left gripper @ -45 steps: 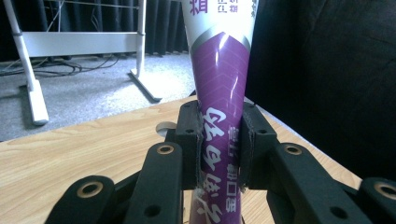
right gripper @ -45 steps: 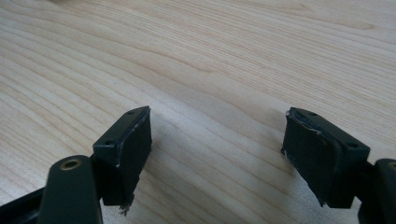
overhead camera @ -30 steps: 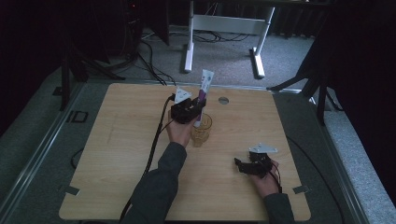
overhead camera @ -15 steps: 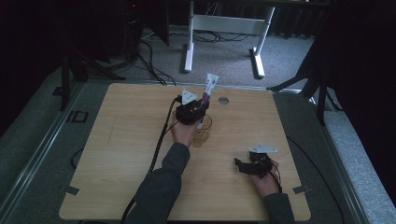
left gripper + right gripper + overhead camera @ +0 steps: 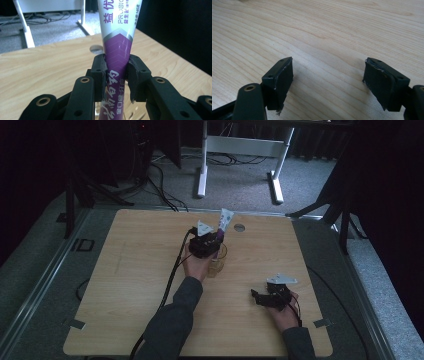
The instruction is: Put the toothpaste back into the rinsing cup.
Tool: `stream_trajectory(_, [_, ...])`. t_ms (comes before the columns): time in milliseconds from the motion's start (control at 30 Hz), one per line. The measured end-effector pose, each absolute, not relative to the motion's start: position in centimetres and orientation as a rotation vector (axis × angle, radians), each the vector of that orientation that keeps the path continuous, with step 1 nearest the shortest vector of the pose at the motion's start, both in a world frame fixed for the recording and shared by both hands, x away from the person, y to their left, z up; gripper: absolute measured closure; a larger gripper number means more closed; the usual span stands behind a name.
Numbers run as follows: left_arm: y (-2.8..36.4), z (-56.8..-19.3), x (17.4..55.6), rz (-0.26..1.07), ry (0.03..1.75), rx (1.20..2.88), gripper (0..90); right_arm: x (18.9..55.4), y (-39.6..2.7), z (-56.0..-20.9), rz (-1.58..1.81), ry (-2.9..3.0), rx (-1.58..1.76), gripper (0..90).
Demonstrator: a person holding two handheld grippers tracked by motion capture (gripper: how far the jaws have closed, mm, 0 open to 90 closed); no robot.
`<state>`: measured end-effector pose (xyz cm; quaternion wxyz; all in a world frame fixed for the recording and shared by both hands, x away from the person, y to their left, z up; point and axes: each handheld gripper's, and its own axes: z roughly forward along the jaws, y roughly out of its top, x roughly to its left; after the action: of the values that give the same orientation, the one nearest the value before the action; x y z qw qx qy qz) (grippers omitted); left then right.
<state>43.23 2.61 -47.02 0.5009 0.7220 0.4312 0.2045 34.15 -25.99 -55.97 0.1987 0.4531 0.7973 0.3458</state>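
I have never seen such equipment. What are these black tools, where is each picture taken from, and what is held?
A person sits at a wooden table and holds a two-jaw gripper in each hand. The high view looks down from above. The other two pictures come from cameras riding on the grippers.

The left gripper has a purple and white tube between its jaws. The jaws have just been opening, and a gap shows at one pad, so the grip looks released. In the high view the tube stands in a glass cup.

The right gripper is open over bare wood and holds nothing.
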Motion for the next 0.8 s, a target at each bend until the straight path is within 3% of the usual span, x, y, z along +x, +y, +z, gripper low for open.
stream_trajectory(600, [5.3,-48.5,41.3,0.458,1.031,1.687,53.8,34.1,-26.0,-56.0,0.967,2.231,1.266,23.4])
stream_trajectory(800, [8.4,-48.6,40.1,0.456,1.058,1.622,47.1,34.1,-26.0,-56.0,0.968,2.231,1.266,23.5])
